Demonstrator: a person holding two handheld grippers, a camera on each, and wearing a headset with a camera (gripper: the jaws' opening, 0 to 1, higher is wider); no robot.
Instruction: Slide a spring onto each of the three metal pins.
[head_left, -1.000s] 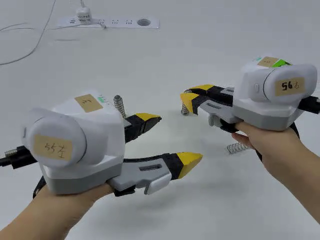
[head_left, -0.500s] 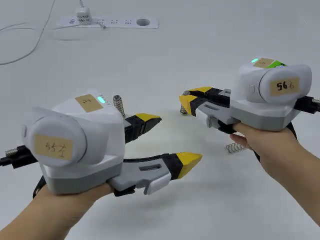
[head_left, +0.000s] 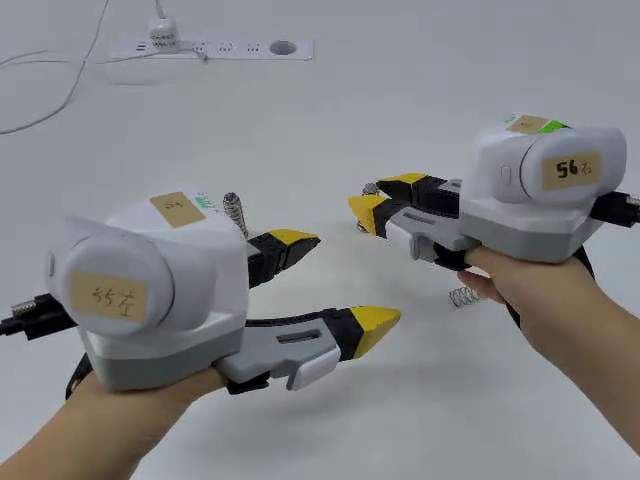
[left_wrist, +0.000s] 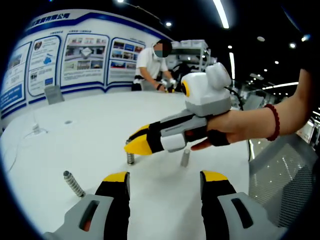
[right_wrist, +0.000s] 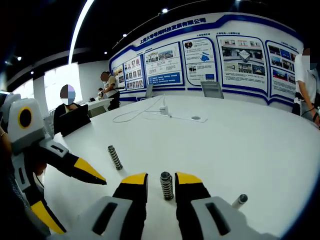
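1. Cable (head_left: 70, 88): thin and white, it curves over the far left of the white table (head_left: 330, 110).
2. Power strip (head_left: 215, 47): white, it lies flat at the far edge with one plug seated in it.
3. Left gripper (head_left: 338, 280): held low at the left, with its yellow-tipped jaws spread wide and nothing between them. Its own view shows the same gap (left_wrist: 165, 175).
4. Leaning pin with spring (head_left: 233, 212): it stands tilted on the table just behind the left gripper's body, with coils wrapped round the shaft. In the left gripper view it is at lower left (left_wrist: 73, 183); in the right gripper view it is left of centre (right_wrist: 115, 157).
5. Upright pin with spring (right_wrist: 166, 185): coiled along its length, it stands between the right gripper's tips. In the left gripper view it is just under that gripper's nose (left_wrist: 131, 158).
6. Right gripper (head_left: 372, 195): its jaws are parted narrowly, one on each side of item 5. A slight gap shows on one side, and contact on the other cannot be told (right_wrist: 161, 177).
7. Bare pin (right_wrist: 240, 200): plain metal with no coil, it stands just right of the right gripper's jaws. It is also below the holding hand (left_wrist: 185, 158).
8. Loose spring (head_left: 463, 296): it lies on its side on the table under the right hand.
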